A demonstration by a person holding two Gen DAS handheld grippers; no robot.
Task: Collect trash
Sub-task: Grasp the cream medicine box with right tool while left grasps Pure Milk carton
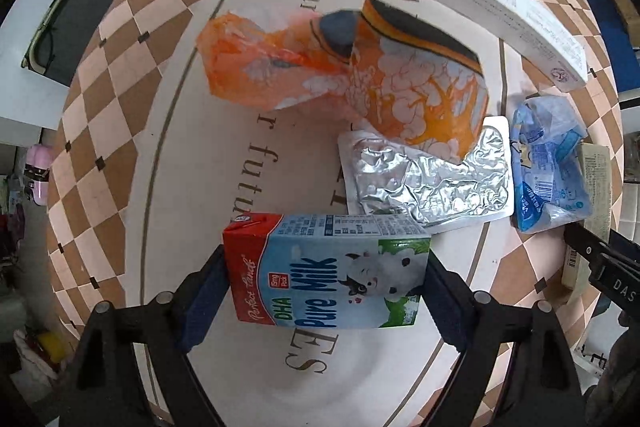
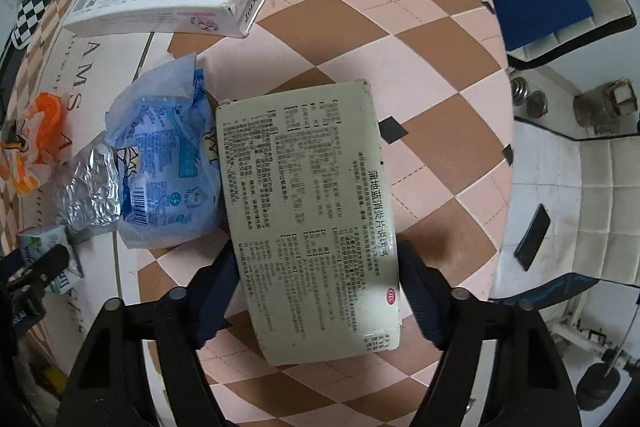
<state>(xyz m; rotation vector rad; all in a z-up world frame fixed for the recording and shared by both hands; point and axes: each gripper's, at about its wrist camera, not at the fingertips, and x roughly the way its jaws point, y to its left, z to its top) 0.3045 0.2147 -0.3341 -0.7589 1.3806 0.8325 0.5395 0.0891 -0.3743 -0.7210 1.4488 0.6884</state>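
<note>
Checkered mat [image 2: 420, 27]: only right wrist shows sofa [image 2: 580, 187].

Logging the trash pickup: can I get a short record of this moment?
left tongs: pads against the milk carton ends
right tongs: pads against the medicine box sides
loose trash: orange bag, foil pouch, blue wrapper, white box
surface: checkered mat
</note>
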